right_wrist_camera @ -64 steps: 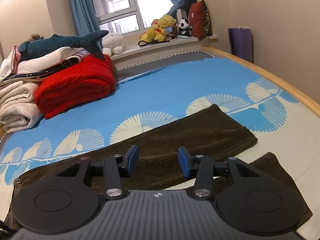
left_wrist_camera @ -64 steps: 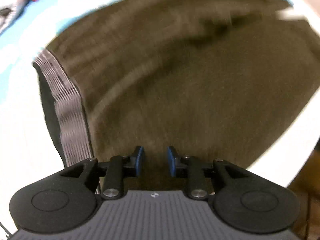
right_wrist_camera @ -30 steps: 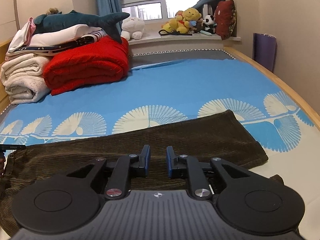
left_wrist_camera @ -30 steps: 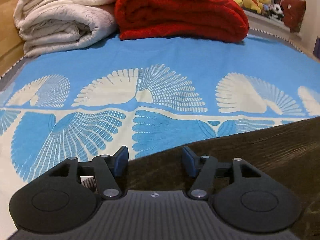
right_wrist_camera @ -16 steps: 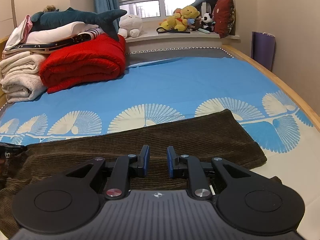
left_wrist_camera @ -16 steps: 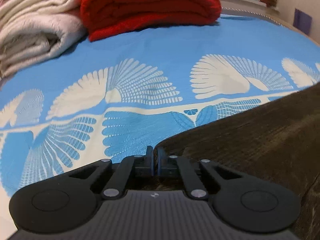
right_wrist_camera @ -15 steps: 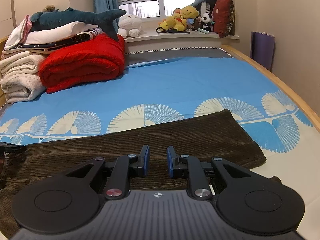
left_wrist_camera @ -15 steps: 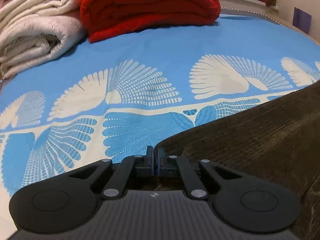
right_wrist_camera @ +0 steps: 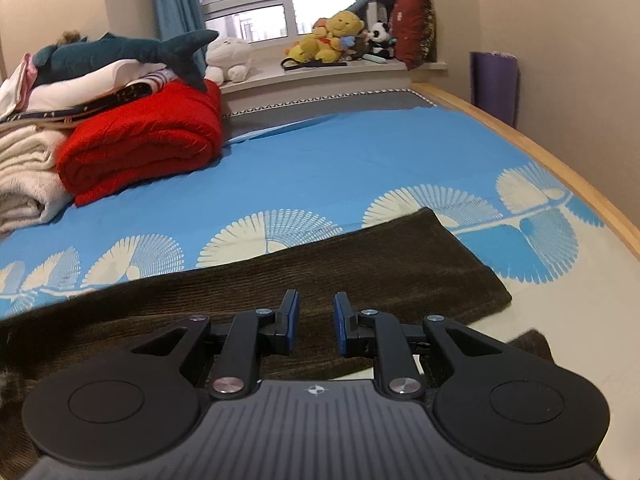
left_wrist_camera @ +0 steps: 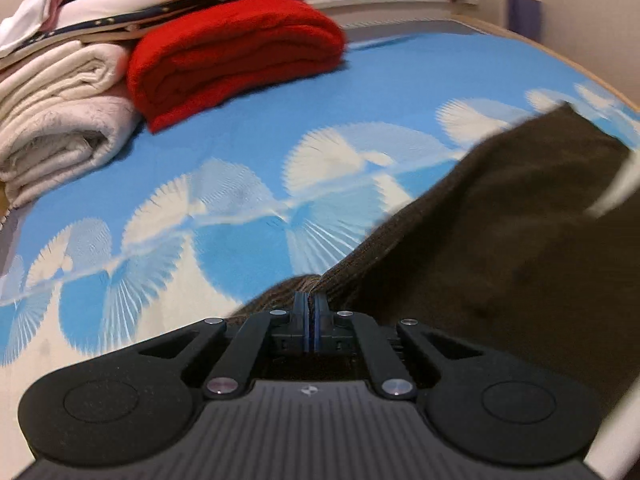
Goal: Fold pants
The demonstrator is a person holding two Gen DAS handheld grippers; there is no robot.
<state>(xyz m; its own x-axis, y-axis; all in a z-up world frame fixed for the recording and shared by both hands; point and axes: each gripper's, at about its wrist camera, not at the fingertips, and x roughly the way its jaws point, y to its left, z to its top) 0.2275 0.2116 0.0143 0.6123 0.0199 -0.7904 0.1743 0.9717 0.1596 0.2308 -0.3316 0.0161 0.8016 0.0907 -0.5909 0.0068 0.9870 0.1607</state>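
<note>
Left wrist view: left tool (left_wrist_camera: 310, 312) sits at lower centre, its blue-padded fingers pressed together on an edge of the dark brown corduroy pants (left_wrist_camera: 500, 248); the cloth rises from the grip toward the right of the frame, which is motion-blurred.
Right wrist view: right tool (right_wrist_camera: 314, 322) sits at lower centre, fingers parted by a narrow gap with nothing between them, poised just above the pants (right_wrist_camera: 320, 280).
Pants: spread lengthwise across the blue bed sheet with white fan pattern (right_wrist_camera: 360, 160), one leg end reaching the right middle of the right wrist frame, a second dark layer peeking out at lower right.
Background: folded red blanket (right_wrist_camera: 144, 148) and rolled cream blankets (left_wrist_camera: 60, 120) at upper left, well apart from the pants.
Progress: judged early; one edge is gripped and lifted, no finished fold shows.
Left to do: probably carry the gripped edge over, then fold the length down.
</note>
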